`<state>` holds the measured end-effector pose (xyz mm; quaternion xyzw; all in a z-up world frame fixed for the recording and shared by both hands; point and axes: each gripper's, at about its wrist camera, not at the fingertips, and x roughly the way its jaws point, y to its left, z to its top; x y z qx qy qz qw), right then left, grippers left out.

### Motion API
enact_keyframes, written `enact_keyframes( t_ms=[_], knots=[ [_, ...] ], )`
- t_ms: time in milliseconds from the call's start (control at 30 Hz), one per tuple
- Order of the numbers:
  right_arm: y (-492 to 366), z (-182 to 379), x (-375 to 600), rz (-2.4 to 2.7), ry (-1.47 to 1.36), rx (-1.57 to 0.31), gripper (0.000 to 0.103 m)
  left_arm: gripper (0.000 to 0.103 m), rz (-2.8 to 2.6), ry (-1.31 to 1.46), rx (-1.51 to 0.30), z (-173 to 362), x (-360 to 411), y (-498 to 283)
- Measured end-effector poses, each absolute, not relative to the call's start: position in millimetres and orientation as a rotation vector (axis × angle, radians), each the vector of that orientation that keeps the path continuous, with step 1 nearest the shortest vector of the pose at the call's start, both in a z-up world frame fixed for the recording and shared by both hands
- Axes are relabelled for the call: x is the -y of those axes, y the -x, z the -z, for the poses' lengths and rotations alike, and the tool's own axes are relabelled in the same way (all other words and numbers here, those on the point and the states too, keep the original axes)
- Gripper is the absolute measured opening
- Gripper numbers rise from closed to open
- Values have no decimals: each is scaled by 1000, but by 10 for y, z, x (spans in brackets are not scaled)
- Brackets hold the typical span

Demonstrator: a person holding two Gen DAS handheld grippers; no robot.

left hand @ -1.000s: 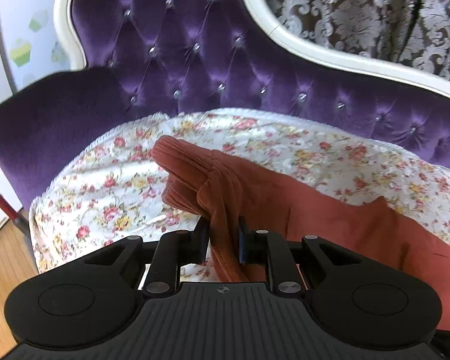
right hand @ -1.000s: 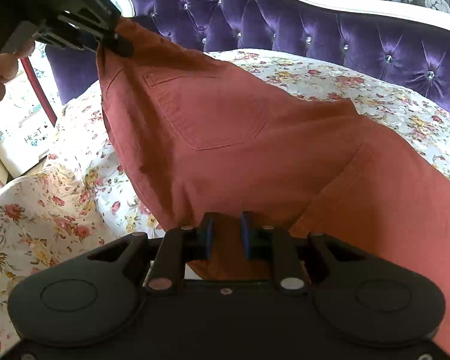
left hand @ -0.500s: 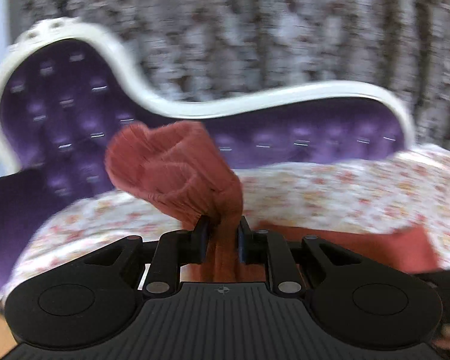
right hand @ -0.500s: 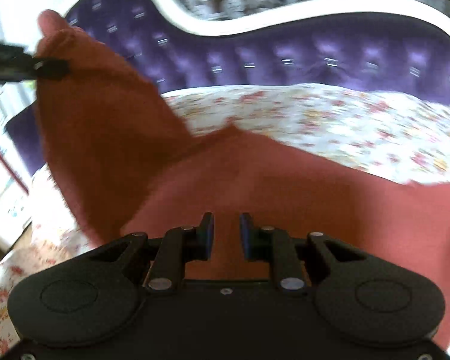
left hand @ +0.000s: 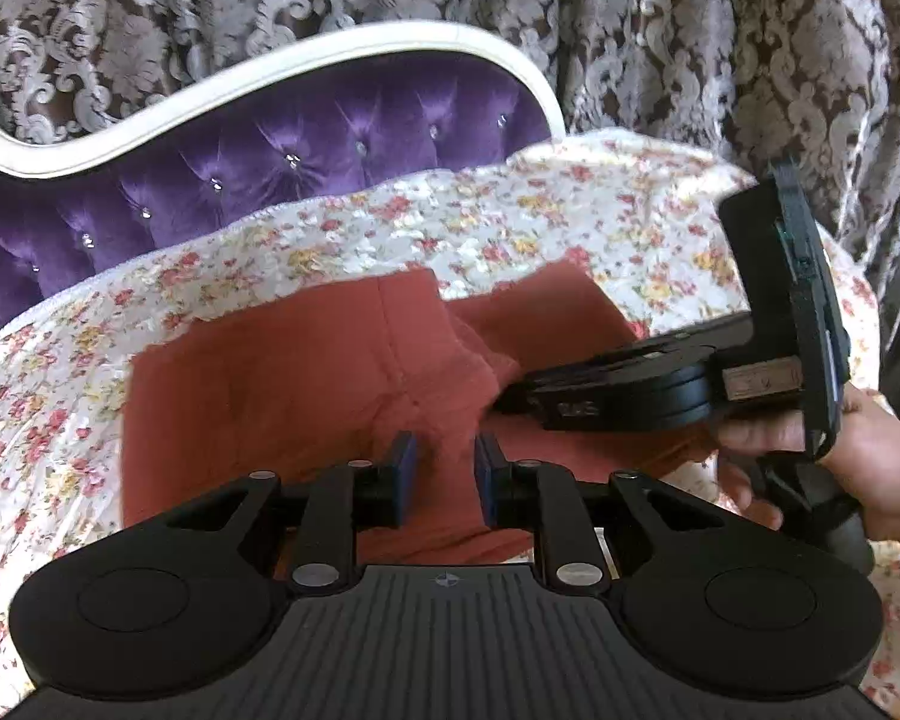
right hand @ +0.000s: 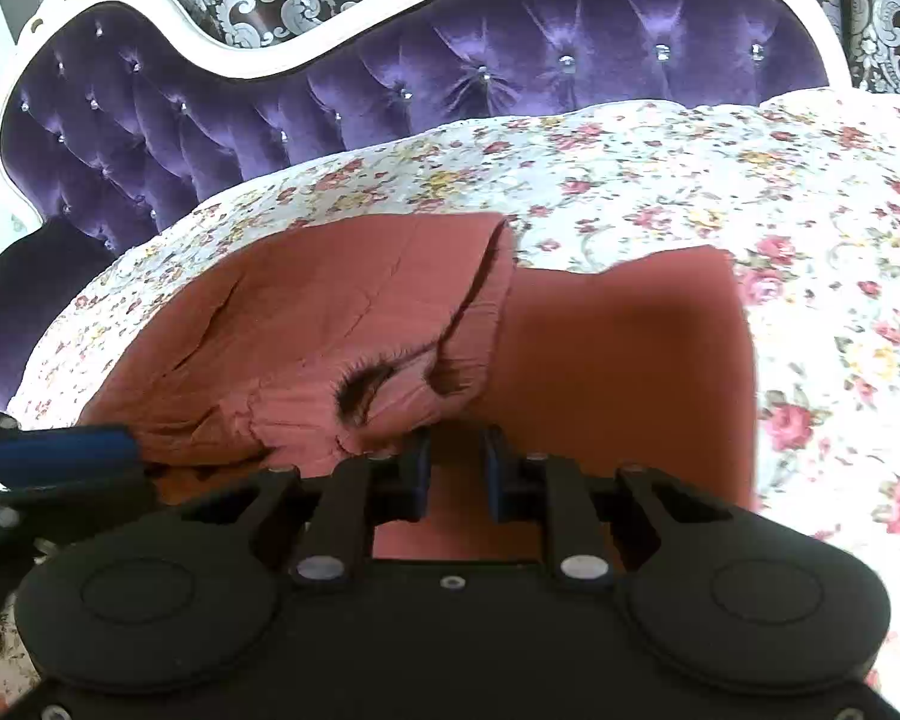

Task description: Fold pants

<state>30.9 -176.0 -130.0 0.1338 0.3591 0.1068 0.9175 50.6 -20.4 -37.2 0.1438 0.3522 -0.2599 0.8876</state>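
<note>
- My left claw [left hand: 444,468] is narrow. A ridge of gathered waistband runs up between its blue pads, but I cannot tell whether they press on it or only flank it.
- My right claw [right hand: 456,462] is narrow too, pinching the bunched waistband next to the left one. My right hand [left hand: 870,468] holds it low, its tip buried in the gathers.
- I judge that both claws sit close together at this end because I am laying the waist half over the leg half, so the two corners come down side by side.
- The rust-red cotton pants [right hand: 630,348] lie on the white cover with small red and yellow flowers [right hand: 690,180], folded across. The elastic waistband is puckered on top, and a smooth flat panel sticks out to the right underneath.
- The upper layer looks rumpled and skewed, so I judge the edges are not yet squared.
- Behind the cover rises a purple button-tufted velvet backrest with a white frame [right hand: 450,78], and behind that a brown and silver damask curtain [left hand: 690,30].
</note>
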Motion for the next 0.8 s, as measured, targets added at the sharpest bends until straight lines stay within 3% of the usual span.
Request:
enact_keyframes(
  t_ms=[267, 433, 600, 800],
  knots=[
    [-304, 1166, 1962, -190, -369, -683, 35, 22, 281, -119, -812, 434, -290, -786],
    [-400, 1133, 1994, -244, -477, -674, 54, 22, 200, -48, -851, 536, -610, -737],
    [-557, 1159, 1960, -292, -561, -718, 61, 22, 156, -66, -835, 496, -779, -655],
    [-691, 1278, 1887, -259, -544, -796, 62, 22, 145, -64, -846, 515, -880, -603]
  ],
)
